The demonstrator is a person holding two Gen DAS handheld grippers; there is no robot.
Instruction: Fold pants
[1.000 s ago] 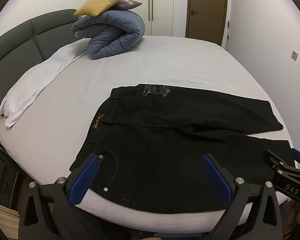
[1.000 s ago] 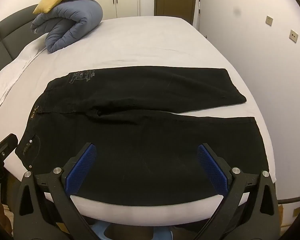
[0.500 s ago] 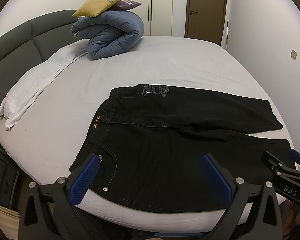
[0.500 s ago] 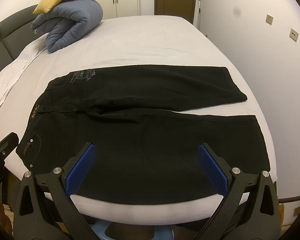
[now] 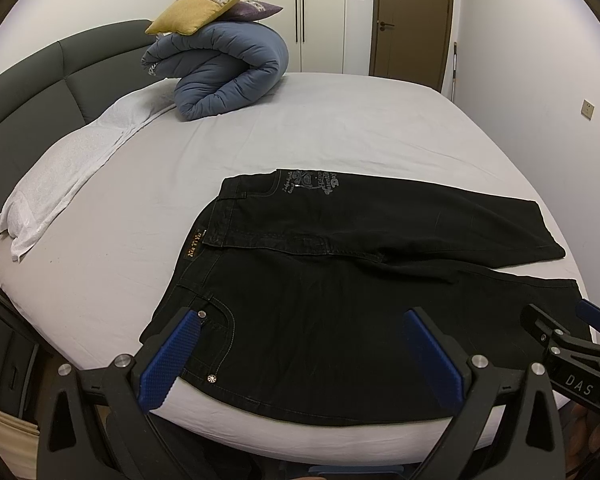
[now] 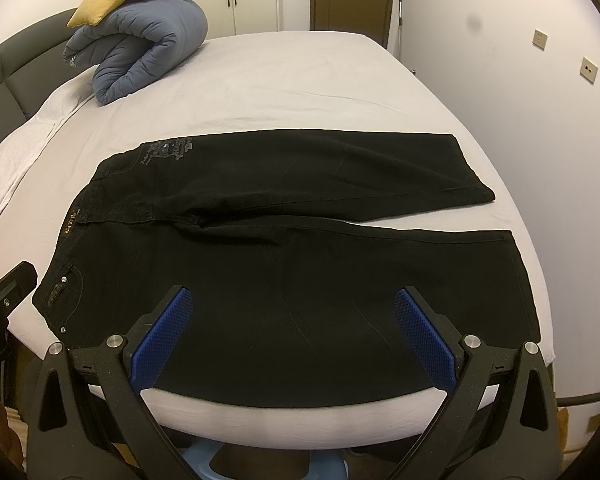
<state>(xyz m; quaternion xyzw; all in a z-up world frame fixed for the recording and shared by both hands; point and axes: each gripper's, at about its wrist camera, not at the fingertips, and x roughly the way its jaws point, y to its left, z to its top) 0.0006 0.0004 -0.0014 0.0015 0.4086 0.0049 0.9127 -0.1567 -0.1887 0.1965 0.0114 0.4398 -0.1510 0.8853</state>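
We hold the left gripper (image 5: 300, 354) and the right gripper (image 6: 290, 330) spread wide and empty above the near edge of the bed (image 6: 300, 80). The black pants (image 6: 284, 248) lie flat there, waistband to the left, legs slightly apart, near a rolled blue duvet (image 5: 224, 72).

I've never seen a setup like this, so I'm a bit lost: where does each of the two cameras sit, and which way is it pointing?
Left wrist view: on the left gripper, over the bed's near edge, facing the pants' waist end; the right gripper shows at right.
Right wrist view: on the right gripper, facing the pants' legs; the left gripper's edge shows at left.
Shared: pants, bed, rolled blue duvet, yellow cushion.
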